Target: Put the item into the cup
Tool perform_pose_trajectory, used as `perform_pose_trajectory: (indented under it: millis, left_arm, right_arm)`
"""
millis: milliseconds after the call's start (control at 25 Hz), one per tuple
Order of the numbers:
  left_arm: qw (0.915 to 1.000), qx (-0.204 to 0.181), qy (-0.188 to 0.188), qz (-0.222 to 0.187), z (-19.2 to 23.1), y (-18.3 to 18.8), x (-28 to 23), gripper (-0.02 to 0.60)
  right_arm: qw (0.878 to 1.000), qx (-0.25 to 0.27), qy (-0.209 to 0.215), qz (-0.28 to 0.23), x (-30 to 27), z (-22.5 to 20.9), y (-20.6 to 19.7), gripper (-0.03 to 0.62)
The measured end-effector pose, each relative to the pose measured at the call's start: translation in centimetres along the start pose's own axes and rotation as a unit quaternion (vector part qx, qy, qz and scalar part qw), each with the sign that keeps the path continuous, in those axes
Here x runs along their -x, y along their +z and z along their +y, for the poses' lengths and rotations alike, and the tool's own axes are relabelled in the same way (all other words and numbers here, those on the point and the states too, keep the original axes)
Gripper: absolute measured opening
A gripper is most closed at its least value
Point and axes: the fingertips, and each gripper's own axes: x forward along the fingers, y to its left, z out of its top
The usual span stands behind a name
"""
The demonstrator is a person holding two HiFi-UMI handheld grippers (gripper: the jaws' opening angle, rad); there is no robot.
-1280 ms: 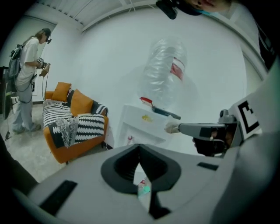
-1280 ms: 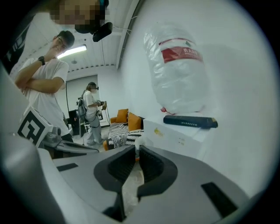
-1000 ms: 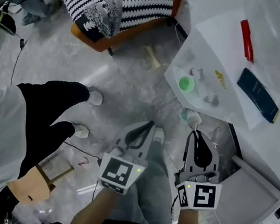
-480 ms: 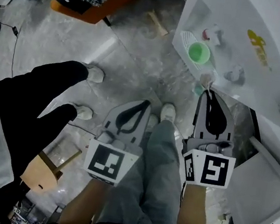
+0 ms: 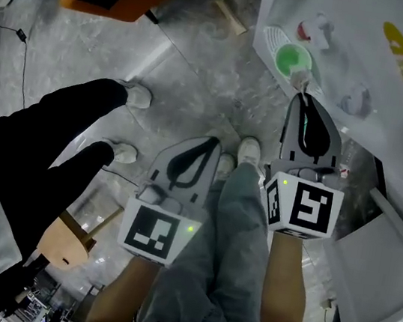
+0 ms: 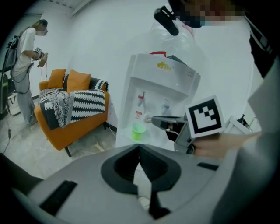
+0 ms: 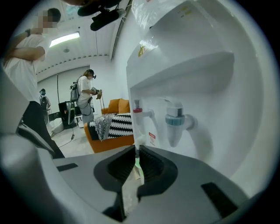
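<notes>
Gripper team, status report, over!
Left gripper shut, empty. Right gripper shut on small pale item, at near rim of green cup, not yet in. Nothing seen in the way.

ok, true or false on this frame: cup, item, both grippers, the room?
1. A green cup stands at the water dispenser, below its taps. True.
2. The left hand-held gripper holds the item. False: its jaws are together on nothing; the right hand-held gripper is shut on the small white item.
3. The item lies in the cup. False: it sits at the right gripper's tips, close by the cup.
4. An orange sofa stands in the room. True.
</notes>
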Motion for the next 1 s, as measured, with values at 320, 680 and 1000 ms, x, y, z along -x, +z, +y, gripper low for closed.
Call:
perform_pose_trajectory:
  millis: [320,680,1000]
  left_arm:
    - [0.9992,0.03,0.025,0.006,1.7,-1.1,-2.1,0.012]
    - [0.9982,0.022,0.053,0.015,4.8,-2.8,-2.1,0.012]
    - [0.999,0.019,0.039,0.013,4.2,-3.0,-2.6,0.012]
  right_arm:
    - [1.0,0.014,-0.012,0.02,-3.3,-1.1,-1.5,0.035]
    - [1.0,0.017,-0.005,0.022,-5.0,-1.4,-2.2,0.037]
    - [1.0,0.015,0.001,0.021,-5.6,-1.6,-2.3,0.049]
